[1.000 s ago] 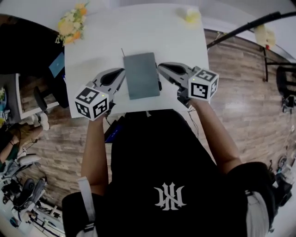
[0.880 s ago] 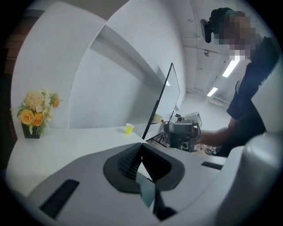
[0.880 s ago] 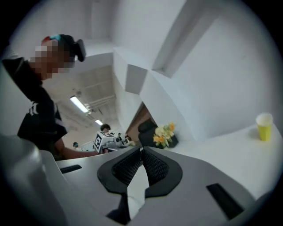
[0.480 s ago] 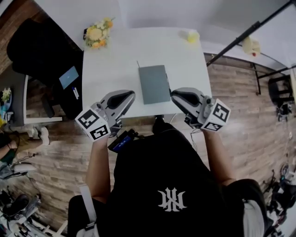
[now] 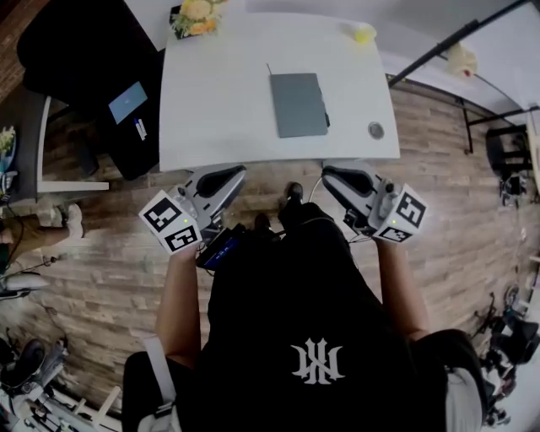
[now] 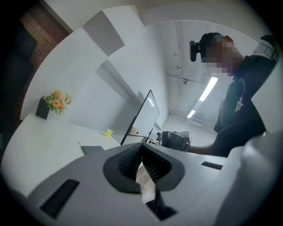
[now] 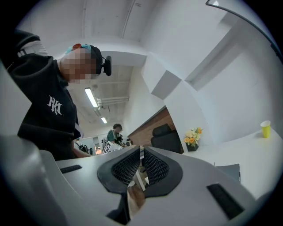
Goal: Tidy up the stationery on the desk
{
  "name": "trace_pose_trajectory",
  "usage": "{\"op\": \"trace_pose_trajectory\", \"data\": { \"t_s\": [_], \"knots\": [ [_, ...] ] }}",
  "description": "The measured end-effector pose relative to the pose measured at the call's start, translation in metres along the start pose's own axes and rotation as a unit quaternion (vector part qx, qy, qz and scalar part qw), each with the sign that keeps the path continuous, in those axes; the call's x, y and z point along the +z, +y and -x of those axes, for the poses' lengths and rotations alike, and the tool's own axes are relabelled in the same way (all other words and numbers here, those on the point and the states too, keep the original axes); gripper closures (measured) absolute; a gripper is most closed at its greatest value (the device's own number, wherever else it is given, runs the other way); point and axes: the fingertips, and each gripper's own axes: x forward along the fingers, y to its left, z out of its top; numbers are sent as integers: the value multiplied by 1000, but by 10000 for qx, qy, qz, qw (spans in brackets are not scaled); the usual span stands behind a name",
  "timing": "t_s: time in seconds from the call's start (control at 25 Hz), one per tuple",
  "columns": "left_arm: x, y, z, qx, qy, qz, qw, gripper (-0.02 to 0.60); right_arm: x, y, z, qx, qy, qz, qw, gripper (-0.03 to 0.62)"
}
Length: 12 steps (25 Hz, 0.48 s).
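Note:
A grey closed notebook (image 5: 299, 105) lies flat on the white desk (image 5: 219, 93), with a thin pen-like tip sticking out at its far left corner. My left gripper (image 5: 229, 175) and right gripper (image 5: 336, 175) hang side by side in front of the desk's near edge, over the wooden floor, well short of the notebook. Both are shut with nothing between their pads. In the left gripper view the shut jaws (image 6: 142, 148) point along the desk, with the notebook (image 6: 93, 149) low at the left. The right gripper view shows its jaws (image 7: 141, 152) shut too.
A flower pot (image 5: 196, 10) stands at the desk's far left corner and a yellow cup (image 5: 364, 34) at the far right. A small round dark object (image 5: 375, 130) lies near the right front corner. A black chair (image 5: 76, 51) stands left of the desk.
Both grippers have drawn back from either side of the notebook to beyond the desk's front edge. The notebook stays where it lay. The whole desk now shows farther off.

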Motion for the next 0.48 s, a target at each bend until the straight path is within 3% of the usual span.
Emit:
{"op": "trace_pose_trajectory", "data": {
  "t_s": [0.28,0.48],
  "knots": [
    [-14,-20,16,52,77,-134,9999,577,-7,35,-15,428,208,162,9987,543],
    [-14,-44,7,-164,178,-313,9992,577,-1,45,-16,688,221,288,9970,545]
  ]
}}
